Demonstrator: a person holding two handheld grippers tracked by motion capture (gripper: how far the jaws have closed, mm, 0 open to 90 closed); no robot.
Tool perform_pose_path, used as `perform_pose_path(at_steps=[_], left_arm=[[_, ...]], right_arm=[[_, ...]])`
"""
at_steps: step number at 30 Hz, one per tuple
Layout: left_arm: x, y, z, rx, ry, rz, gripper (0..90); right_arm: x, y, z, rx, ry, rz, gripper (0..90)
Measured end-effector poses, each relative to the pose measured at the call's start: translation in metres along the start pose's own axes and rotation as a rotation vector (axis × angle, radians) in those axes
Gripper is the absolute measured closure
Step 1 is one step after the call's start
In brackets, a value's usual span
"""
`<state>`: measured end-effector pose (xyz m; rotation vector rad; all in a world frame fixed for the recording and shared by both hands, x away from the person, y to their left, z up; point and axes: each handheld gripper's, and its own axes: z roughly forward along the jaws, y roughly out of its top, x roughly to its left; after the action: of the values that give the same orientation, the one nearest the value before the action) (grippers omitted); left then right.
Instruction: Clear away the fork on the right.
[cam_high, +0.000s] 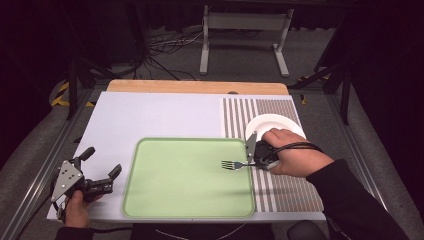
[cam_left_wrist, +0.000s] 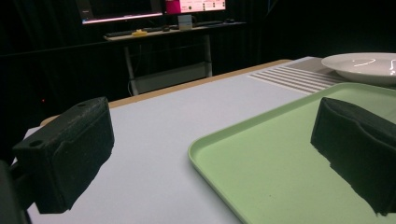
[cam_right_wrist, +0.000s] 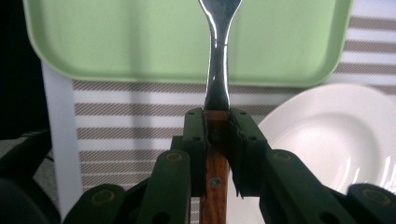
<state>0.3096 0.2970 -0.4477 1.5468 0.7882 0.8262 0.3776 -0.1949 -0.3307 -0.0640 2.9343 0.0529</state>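
- My right gripper (cam_right_wrist: 217, 123) was clamped on the wooden handle of the fork (cam_high: 232, 164), tines held out over the right edge of the green tray (cam_high: 165, 200), presumably so it could be laid down there.
- My left gripper (cam_high: 102, 170) hung at the tray's left edge, its 2 jaws spread wide with nothing between them.
- The white plate (cam_high: 280, 122) sat on the striped mat (cam_high: 290, 190) just behind my right hand (cam_high: 295, 155); I judged nothing blocked the tray.

Left claw (cam_left_wrist: 210, 154) jaws spread wide, nothing between; green tray (cam_left_wrist: 261, 158) corner below, white plate (cam_left_wrist: 359, 65) beyond.
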Motion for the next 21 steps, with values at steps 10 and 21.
perform_pose_path(at_steps=[10,21], left_arm=[[0.0,0.0,0.0,-0.001,-0.002,-0.001,0.0],[0.0,0.0,0.0,-0.002,-0.002,-0.003,0.0]], right_arm=[[-0.003,0.033,0.007,-0.039,-0.002,-0.005,77.6],[-0.005,0.051,0.013,-0.102,0.052,0.21,77.6]])
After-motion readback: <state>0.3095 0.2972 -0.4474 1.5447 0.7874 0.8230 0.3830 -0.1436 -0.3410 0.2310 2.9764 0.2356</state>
